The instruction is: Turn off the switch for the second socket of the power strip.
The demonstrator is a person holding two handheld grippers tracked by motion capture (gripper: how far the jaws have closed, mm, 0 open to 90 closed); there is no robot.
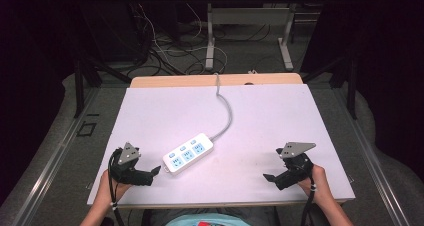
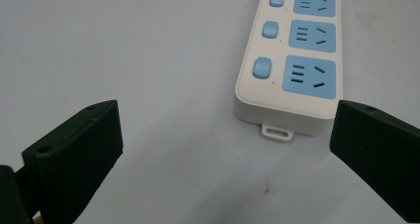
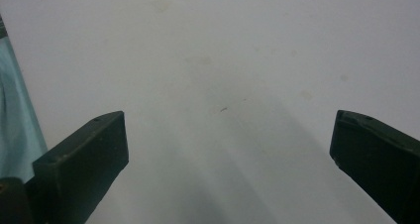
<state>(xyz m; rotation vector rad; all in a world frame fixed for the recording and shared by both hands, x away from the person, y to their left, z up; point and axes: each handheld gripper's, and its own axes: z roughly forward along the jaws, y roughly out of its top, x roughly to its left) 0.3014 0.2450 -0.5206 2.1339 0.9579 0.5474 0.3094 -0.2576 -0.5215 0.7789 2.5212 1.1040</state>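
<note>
Near front table edge [image 1: 220,202], left gripper [image 1: 156,172] beside power strip [image 1: 188,152], jaws apart

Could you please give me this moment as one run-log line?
left gripper: open, near power strip, apart | right gripper: open, over bare table | strip flat, untouched
</note>
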